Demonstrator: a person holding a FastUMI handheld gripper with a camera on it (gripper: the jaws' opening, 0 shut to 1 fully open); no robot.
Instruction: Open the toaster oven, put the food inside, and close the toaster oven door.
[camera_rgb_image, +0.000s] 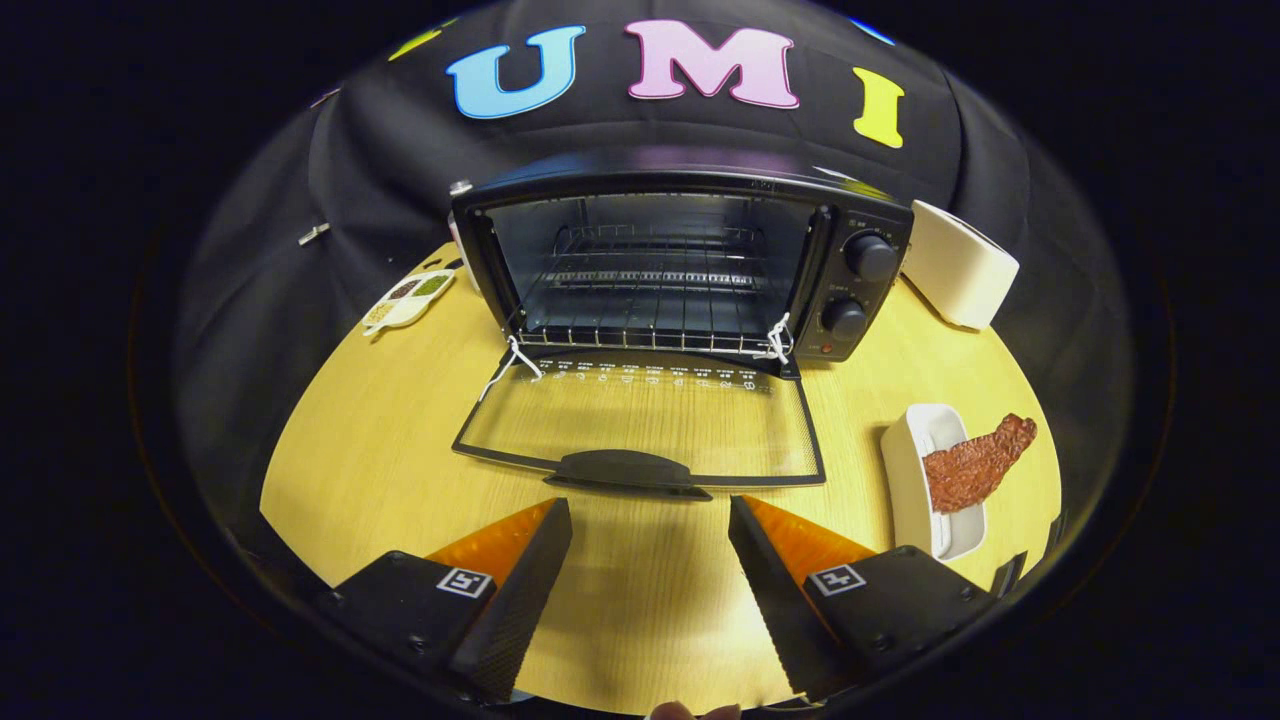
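Toaster oven (680, 260), black metal box with two round knobs down its right panel, is our landmark, and it stands wide open. We start at our gripper (650, 525): the two fingers are spread well apart, clutching nothing, with bare pale wooden tabletop (640, 600) between them. Just ahead of the fingertips lies the oven's glass door (640, 420), folded flat onto the table toward us, its dark curved handle (625, 468) nearest the fingers. Beyond the door we look straight into the oven's cavity, where a wire rack (650, 300) sits bare: no food on it that we can see.

So step one looks done, as we judge it. The food has yet to go in. A reddish-brown, rough-textured strip of food (975, 465) rests on a white oblong dish (915, 480) to the right of the oven door, hanging partly over the dish's far rim. That is our next target, we reckon: swing the open fingers right, pinch the strip, carry it over the door and set it on the rack. Then the door must be lifted shut by its handle.

Further out, a white boxy container (960, 265) stands right of the oven, and a small white sectioned tray of seasonings (405, 300) lies to its left.
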